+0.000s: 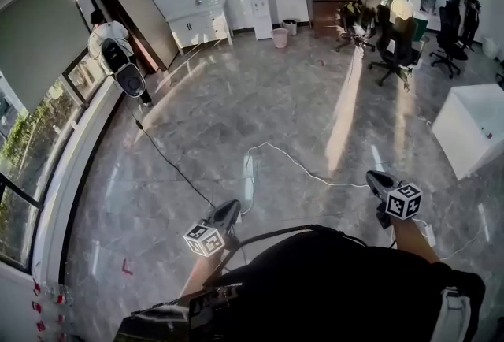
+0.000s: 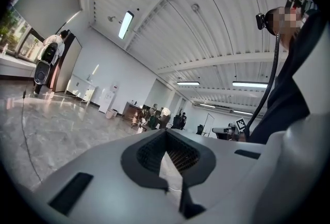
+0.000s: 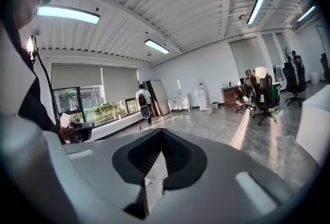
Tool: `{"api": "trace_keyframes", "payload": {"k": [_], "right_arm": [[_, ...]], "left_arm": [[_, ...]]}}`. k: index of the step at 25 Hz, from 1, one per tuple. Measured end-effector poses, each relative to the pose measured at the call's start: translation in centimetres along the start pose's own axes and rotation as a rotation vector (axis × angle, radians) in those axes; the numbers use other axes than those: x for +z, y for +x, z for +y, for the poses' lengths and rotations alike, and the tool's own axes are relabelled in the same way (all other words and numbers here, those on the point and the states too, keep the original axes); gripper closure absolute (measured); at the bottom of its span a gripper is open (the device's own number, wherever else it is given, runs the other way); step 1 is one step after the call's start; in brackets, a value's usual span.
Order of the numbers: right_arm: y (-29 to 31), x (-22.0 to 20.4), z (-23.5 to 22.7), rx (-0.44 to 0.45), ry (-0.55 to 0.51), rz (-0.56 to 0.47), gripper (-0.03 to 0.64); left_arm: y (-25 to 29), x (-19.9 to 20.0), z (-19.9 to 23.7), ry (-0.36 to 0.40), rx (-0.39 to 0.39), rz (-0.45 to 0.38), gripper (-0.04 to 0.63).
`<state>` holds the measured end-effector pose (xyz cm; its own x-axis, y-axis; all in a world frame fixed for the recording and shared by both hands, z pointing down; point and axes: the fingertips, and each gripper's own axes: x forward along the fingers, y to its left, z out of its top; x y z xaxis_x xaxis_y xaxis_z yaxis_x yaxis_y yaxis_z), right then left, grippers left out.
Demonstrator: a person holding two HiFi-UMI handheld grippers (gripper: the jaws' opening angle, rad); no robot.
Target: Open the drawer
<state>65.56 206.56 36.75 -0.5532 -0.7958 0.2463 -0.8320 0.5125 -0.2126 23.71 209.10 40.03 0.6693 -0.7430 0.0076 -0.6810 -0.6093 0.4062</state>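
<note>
Grey marble floor (image 1: pixel 260 96) stretches glossy across a big office, and the person wearing the rig stands in the open middle of it with a tool in each hand. The left gripper (image 1: pixel 233 209) is held out low and level over the tiles. Its jaws are pressed together with nothing between them. The right gripper (image 1: pixel 373 178) tips slightly downward, and its jaws also meet at the tips, empty.

A white cable (image 1: pixel 293 163) snakes over the floor just ahead of both tools, and a black cable (image 1: pixel 169 163) runs off toward the window wall (image 1: pixel 31 135) on the left.

As for the drawer, I cannot make out its front from here. A white cabinet (image 1: pixel 199 27) stands against the far wall, well away from both grippers. A white unit (image 1: pixel 470 128) sits at the right edge, nearer the right gripper but not touching it.

Beside the far cabinet are a water dispenser (image 1: pixel 258 11) and a pink bin (image 1: pixel 279 37), then a wooden desk (image 1: pixel 327 8) with black office chairs (image 1: pixel 398 45) clustered near it. Another person with a backpack (image 1: pixel 110 41) stands by the far-left door.
</note>
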Motion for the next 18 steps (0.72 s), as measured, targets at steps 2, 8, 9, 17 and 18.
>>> {"api": "trace_keyframes", "payload": {"k": [2,8,9,17,18], "right_arm": [[2.1,0.5,0.1,0.017,-0.013,0.019,0.615],[9.4,2.1,0.2,0.099,-0.041,0.051,0.615],[10.6,2.1,0.2,0.118,-0.044,0.056,0.615],[17.8,3.6,-7.8,0.238,-0.028,0.080,0.615],[18.6,4.2,-9.4,0.238,-0.022,0.080,0.615]], "left_arm": [[-0.5,0.2,1.5,-0.008,0.025,-0.014,0.595],[-1.6,0.8,5.6,-0.039,0.120,-0.051,0.595],[-1.7,0.8,6.2,-0.046,0.137,-0.051,0.595],[5.7,2.1,7.5,-0.024,0.252,-0.087,0.595],[7.0,2.4,7.7,-0.029,0.264,-0.098,0.595]]}}
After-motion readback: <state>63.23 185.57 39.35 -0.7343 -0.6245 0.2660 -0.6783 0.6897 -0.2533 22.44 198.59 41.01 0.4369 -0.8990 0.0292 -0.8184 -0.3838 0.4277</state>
